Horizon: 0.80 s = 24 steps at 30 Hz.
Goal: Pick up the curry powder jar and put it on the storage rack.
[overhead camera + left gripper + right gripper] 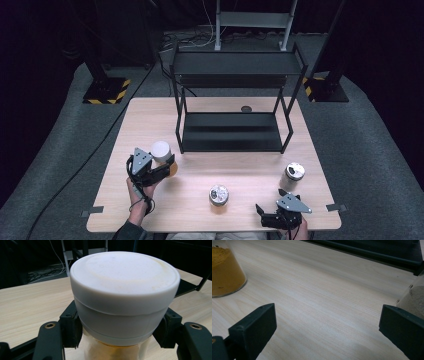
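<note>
My left gripper [167, 165] is shut on a jar with a white lid [161, 149] at the left of the table. In the left gripper view both black jaws press the white-lidded jar [125, 290] just under its lid, and amber contents show below. I cannot tell whether its base rests on the wood. My right gripper [265, 215] sits low at the table's front right. In the right gripper view the right gripper [326, 312] stands open over bare wood, nothing between its jaws.
A jar of yellow powder [218, 195] [224, 270] stands at front centre. A jar of grey contents [294, 172] [414, 300] stands at the right. A black two-tier shelf rack [230, 132] fills the table's back half. The table's front edge [210, 231] is close.
</note>
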{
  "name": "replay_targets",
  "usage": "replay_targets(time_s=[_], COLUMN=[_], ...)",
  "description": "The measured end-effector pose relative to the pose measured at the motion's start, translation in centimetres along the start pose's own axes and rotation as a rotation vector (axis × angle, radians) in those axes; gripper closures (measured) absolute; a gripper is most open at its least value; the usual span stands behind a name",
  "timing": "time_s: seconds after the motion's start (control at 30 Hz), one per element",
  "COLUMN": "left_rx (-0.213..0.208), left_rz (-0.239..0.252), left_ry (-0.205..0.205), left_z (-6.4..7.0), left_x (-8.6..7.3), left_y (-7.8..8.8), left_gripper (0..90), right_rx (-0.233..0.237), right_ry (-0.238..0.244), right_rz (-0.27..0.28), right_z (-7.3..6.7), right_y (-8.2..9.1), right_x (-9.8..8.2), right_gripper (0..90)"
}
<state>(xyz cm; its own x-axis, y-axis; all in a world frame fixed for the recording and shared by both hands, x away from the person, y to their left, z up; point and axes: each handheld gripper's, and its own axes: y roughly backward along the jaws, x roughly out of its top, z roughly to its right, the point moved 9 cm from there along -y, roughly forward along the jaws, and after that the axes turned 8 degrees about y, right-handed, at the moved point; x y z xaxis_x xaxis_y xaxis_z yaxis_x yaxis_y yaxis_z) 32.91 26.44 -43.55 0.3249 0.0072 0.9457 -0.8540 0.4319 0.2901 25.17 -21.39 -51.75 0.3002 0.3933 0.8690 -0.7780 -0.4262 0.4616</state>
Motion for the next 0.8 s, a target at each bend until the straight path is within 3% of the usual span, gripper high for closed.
replay_targets(time_s=[0.8], left_rx=[-0.037], left_rz=[-0.004], left_ry=[-0.028], left_z=[1.2], left_x=[0.7], left_y=[-1.4], left_gripper=[34.7], right_rx=[0.001], right_ry=[0.002], right_rz=[0.000], right_z=[0.0], right_y=[0.0], right_x=[0.0], right_gripper=[0.3])
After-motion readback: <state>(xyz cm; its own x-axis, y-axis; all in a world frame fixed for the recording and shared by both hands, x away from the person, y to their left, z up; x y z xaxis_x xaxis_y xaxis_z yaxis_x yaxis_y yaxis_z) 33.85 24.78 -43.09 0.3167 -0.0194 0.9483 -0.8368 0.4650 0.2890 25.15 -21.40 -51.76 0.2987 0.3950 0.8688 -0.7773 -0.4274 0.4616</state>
